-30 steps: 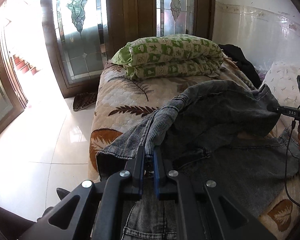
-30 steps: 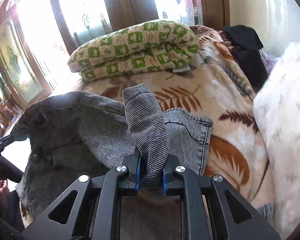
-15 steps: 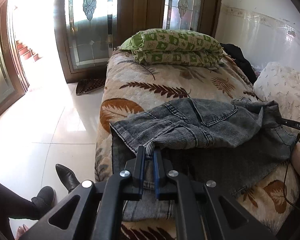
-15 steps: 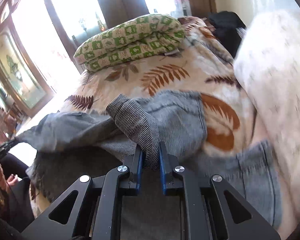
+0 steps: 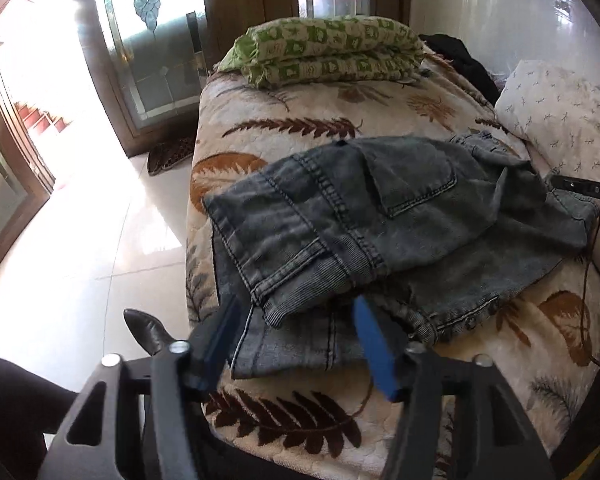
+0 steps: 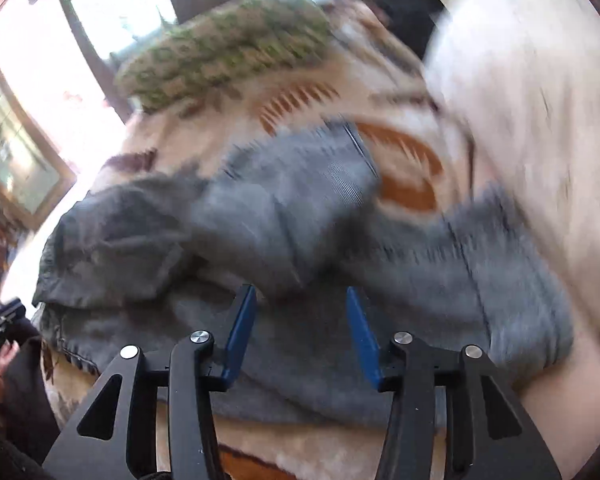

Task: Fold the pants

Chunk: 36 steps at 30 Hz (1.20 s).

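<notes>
While both grippers gape empty — left gripper [image 5: 296, 336], right gripper [image 6: 300, 332] — pants [image 5: 372, 216] lie folded mid-frame on bed [image 5: 300, 420]; you should square lower-centre hem, press crease flat.

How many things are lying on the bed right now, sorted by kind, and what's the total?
Denim pants: 1, the grey-blue jeans, folded over
Folded green patterned quilt: 1
White pillow: 1
Dark garment by the wall: 1
Total: 4, all on the leaf-print bed cover
</notes>
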{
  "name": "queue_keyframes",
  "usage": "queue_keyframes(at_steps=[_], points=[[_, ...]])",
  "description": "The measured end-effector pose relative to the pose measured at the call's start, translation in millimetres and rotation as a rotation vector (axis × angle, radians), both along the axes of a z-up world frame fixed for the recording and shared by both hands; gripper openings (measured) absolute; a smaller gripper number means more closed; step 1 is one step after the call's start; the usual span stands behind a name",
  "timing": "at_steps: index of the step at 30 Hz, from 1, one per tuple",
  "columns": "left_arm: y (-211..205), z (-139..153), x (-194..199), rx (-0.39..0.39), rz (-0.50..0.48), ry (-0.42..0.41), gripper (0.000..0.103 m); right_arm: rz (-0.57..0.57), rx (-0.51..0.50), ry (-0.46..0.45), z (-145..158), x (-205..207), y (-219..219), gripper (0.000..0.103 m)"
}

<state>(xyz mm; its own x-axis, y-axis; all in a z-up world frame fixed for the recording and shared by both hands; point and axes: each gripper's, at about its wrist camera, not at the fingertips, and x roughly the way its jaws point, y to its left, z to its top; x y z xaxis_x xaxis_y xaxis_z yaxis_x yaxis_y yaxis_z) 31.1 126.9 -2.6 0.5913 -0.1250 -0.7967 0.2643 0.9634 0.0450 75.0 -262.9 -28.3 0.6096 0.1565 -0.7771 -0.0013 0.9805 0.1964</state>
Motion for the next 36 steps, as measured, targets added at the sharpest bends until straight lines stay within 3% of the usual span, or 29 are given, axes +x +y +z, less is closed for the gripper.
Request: queue_keyframes(at_steps=[3,6,12,14,17,18,19,20,21,22,26,32,34,36], points=[[-15.2,18.3,-2.5,0.016,-0.061,-0.033,0.070,0.060,-0.011,-0.047,16.0,20.0,22.7,0.053],[-42.1,18.4,5.6,0.010,-0.149,-0.015,0.070,0.132,-0.051,-0.048,18.8,52.0,52.5,0.060],[-129.3,-28.7,20.2,0.240,-0.394,0.003,0.070,0.159,-0.146,0.079,-16.7,99.0,71.2,0.060],[-139.8,-47.8,30.9,0.308,-0.402,0.025,0.070,0.153,-0.201,0.102,-26.4,104.1,69.2,0.065],[-140.6,-64.6,43.9,0.344,-0.385,0.052,0.070,0.149,-0.250,0.129,-38.4,106.0,59.6,0.063],[-140.2,-65.9,44.9,0.341,-0.385,0.050,0.068,0.140,-0.267,0.129,-41.9,105.1,53.9,0.056],[-139.1,-65.5,44.9,0.335,-0.385,0.041,0.054,0.136,-0.259,0.119,-41.6,104.1,49.2,0.030],[-137.4,-64.1,46.1,0.330,-0.381,0.033,0.042,0.128,-0.227,0.108,-40.1,102.1,42.7,0.011],[-135.6,-63.7,47.9,0.305,-0.388,0.047,0.023,0.107,-0.198,0.096,-37.3,100.2,37.0,0.011],[-134.6,-61.9,48.0,0.283,-0.388,0.050,0.018,0.072,-0.158,0.071,-31.4,95.2,27.6,0.011],[-131.5,-50.6,39.6,0.245,-0.376,0.010,0.013,-0.005,-0.095,-0.017,-7.9,68.3,1.4,0.010],[-105.2,-21.2,23.7,0.111,-0.337,-0.005,0.013,-0.152,0.043,-0.088,23.1,7.1,-59.4,0.009],[-96.6,-20.9,20.2,0.078,-0.322,0.008,0.013,-0.208,0.077,-0.076,20.0,-14.3,-76.0,0.009],[-91.2,-26.9,19.0,0.064,-0.310,0.034,0.012,-0.268,0.104,-0.001,2.3,-30.0,-89.7,0.010]])
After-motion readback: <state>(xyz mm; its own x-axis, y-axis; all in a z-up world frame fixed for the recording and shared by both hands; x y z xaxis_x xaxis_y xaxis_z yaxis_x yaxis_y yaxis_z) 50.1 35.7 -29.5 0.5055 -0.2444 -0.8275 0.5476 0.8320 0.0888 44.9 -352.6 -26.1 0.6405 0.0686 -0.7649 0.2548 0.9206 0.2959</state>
